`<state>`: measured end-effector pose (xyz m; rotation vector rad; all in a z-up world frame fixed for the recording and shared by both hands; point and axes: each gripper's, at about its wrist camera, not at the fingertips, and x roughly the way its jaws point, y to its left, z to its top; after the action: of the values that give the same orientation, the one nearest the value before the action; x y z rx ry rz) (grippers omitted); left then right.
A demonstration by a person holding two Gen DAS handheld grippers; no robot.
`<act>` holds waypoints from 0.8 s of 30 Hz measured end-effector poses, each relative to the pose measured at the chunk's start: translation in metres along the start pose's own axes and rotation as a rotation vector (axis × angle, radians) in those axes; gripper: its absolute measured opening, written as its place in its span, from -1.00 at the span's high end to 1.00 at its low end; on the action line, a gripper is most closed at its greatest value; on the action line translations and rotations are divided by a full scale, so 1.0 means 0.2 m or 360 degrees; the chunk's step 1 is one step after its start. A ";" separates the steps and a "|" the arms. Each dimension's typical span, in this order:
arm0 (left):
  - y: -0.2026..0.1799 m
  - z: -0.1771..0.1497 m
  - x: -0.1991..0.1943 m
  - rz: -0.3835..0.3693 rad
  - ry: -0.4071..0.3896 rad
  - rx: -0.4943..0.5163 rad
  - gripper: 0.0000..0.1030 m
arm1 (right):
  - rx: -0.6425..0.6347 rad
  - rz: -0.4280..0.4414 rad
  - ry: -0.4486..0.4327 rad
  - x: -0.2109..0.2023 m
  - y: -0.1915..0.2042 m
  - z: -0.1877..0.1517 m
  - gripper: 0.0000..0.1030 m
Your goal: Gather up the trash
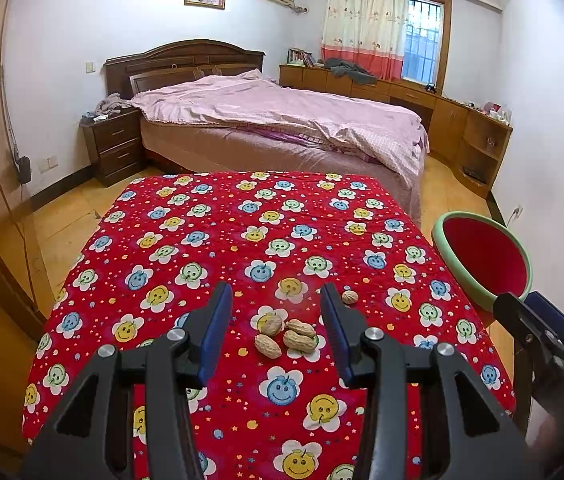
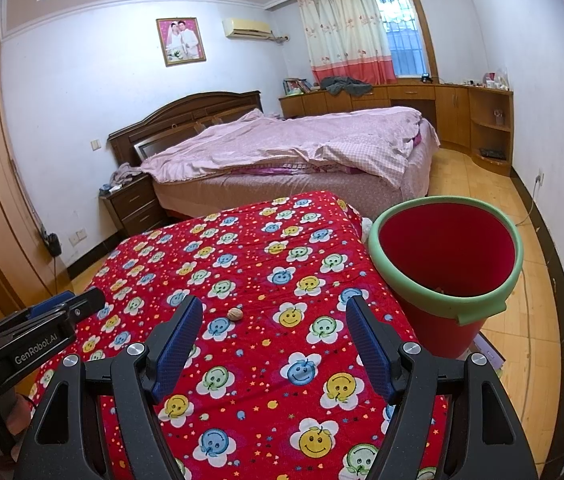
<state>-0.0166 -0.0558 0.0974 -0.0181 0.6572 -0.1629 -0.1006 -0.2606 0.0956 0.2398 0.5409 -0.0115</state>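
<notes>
**Shells between open jaws, bucket off to the right**

Nothing held yet. Left gripper (image 1: 275,300) jaws stand apart and empty, with the peanut cluster (image 1: 286,336) lying just behind the tips on the red cloth (image 1: 217,240). Three pods and a walnut touch; the pods' long axes run roughly crosswise to the jaws, slightly slanted. A lone walnut (image 1: 349,297) sits just outside the right-hand pad. Right gripper (image 2: 273,312) gapes wide, empty, with the red bucket (image 2: 448,302) beside it.

Risk: closing on the pile may scatter pods, since they are loose and round.
</notes>
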 end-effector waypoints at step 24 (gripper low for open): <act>0.01 0.02 -0.02 0.0005 -0.0013 -0.0002 0.11 | -0.0008 -0.0005 -0.0021 -0.02 0.01 0.04 -0.46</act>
<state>-0.0169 -0.0530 0.1017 -0.0189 0.6494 -0.1592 -0.1003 -0.2614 0.1039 0.2339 0.5280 -0.0148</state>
